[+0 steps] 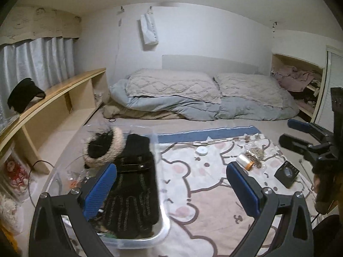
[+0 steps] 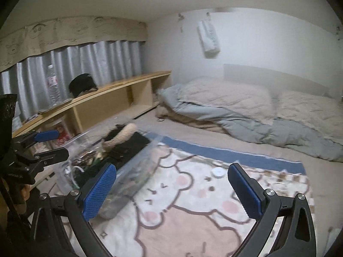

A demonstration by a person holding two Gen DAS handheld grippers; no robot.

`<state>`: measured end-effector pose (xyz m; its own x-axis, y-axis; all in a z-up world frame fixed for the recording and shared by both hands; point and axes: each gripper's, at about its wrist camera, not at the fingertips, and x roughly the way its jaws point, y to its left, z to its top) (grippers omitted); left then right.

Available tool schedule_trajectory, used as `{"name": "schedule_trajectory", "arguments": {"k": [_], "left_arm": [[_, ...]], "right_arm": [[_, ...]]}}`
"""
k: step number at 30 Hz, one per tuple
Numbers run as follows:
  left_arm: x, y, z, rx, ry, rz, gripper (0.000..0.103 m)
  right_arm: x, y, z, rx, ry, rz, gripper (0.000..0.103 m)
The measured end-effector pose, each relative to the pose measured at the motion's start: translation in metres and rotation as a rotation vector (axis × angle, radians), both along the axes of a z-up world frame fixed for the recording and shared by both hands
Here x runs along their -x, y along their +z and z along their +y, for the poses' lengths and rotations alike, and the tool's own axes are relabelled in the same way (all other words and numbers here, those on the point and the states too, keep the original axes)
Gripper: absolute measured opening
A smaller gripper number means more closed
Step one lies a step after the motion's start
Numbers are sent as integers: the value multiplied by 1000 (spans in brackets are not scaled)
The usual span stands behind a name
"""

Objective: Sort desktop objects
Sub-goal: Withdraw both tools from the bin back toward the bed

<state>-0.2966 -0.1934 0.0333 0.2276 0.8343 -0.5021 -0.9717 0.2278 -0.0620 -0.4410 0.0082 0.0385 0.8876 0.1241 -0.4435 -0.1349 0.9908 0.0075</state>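
A clear plastic bin [image 1: 165,224] sits at the left of a bear-print blanket [image 1: 203,192]. It holds black gloves [image 1: 133,192] and a fur-trimmed black item [image 1: 103,147]. My left gripper [image 1: 171,188] is open and empty, its left finger over the bin. On the blanket lie a white tape roll [image 1: 202,150], a small jar with an orange cap [image 1: 244,160], a clear bag of small bits [image 1: 256,152] and a black box [image 1: 286,174]. My right gripper [image 2: 171,190] is open and empty above the blanket; it also shows at the right edge of the left wrist view [image 1: 300,137]. The bin [image 2: 133,171] and tape roll [image 2: 218,172] show in the right wrist view.
A bed with grey and beige quilts [image 1: 203,98] lies behind the blanket. A low wooden shelf [image 1: 53,107] runs along the left wall with a black cap [image 1: 23,94] and a water bottle [image 2: 52,83] on it. An open closet [image 1: 298,85] is at the right.
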Motion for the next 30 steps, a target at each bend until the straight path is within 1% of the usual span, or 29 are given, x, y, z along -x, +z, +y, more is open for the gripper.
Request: {"name": "schedule_trajectory", "arguments": {"k": [7, 12, 14, 19, 23, 28, 30], "left_arm": [[-26, -3, 5, -18, -37, -18, 103], [-39, -4, 8, -45, -43, -37, 103], [-45, -4, 11, -51, -44, -45, 103], [-59, -8, 15, -82, -39, -25, 103], [-68, -11, 16, -102, -50, -38, 103], [-82, -19, 23, -85, -60, -45, 103], [-88, -21, 26, -80, -61, -38, 103]], "right_arm": [[22, 2, -43, 8, -102, -11, 103], [36, 0, -74, 0, -177, -25, 103], [40, -1, -81, 1, -192, -29, 103], [46, -7, -96, 17, -235, -53, 103], [46, -12, -104, 29, -258, -71, 103], [44, -24, -113, 30, -284, -74, 103], [38, -31, -118, 16, -290, -53, 103]]}}
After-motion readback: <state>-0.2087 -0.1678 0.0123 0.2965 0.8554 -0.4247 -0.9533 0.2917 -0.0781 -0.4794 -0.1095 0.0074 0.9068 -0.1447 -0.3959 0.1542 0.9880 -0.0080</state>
